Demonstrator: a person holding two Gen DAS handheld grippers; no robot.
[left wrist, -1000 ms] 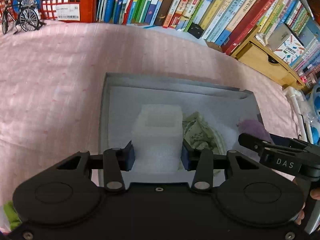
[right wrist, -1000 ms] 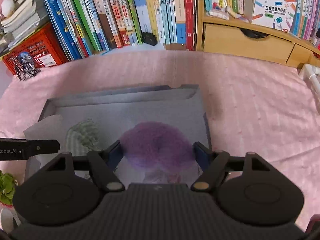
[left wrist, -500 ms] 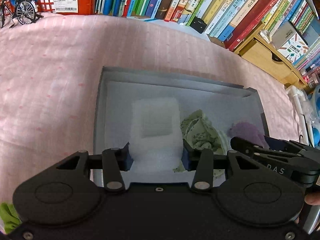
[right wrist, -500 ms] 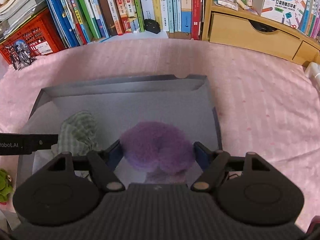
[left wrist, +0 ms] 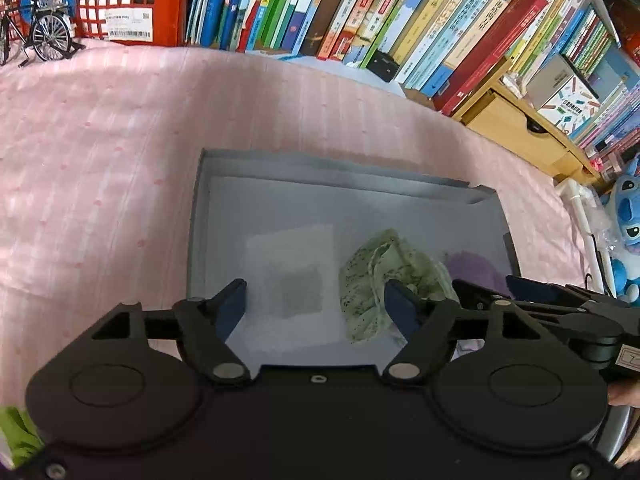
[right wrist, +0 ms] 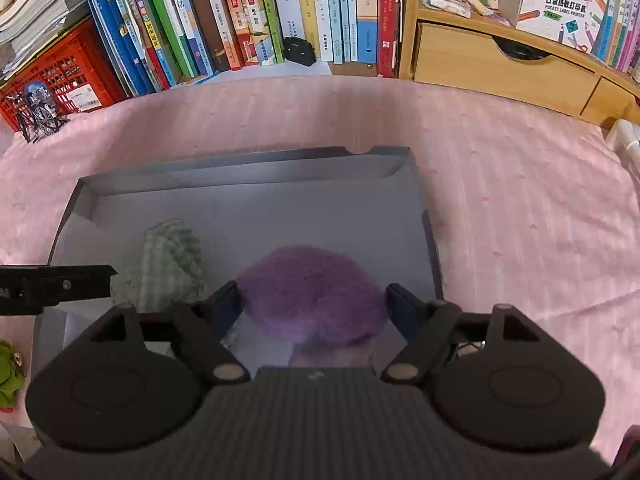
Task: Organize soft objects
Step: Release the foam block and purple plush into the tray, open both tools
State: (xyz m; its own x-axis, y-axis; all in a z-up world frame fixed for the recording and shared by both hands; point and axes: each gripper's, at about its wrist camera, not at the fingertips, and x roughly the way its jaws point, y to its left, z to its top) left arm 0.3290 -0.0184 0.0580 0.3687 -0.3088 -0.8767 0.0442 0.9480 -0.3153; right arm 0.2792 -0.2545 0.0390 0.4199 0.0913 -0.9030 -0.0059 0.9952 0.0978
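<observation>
A grey shallow box [left wrist: 198, 216] lies on the pink bedspread. A white foam block [left wrist: 292, 276] lies in it, below my left gripper [left wrist: 316, 300], which is open and empty above it. A green patterned cloth [left wrist: 380, 276] lies crumpled beside the foam, also in the right wrist view [right wrist: 168, 264]. My right gripper [right wrist: 314, 300] is shut on a fluffy purple pompom [right wrist: 312, 292], held over the box's right part [right wrist: 420, 208]. The pompom shows small in the left wrist view [left wrist: 472, 264].
A row of books [right wrist: 280, 12] and a wooden drawer unit [right wrist: 500, 64] stand along the back. A red crate [left wrist: 120, 0] and a model bicycle [left wrist: 36, 36] stand at the back left. A blue plush toy [left wrist: 628, 220] sits at the right. A green toy [right wrist: 8, 372] lies left of the box.
My left gripper has opened, let go of the white foam block and lifted; the block now lies flat in the box. The right gripper still holds the pompom, a bit higher over the box.
</observation>
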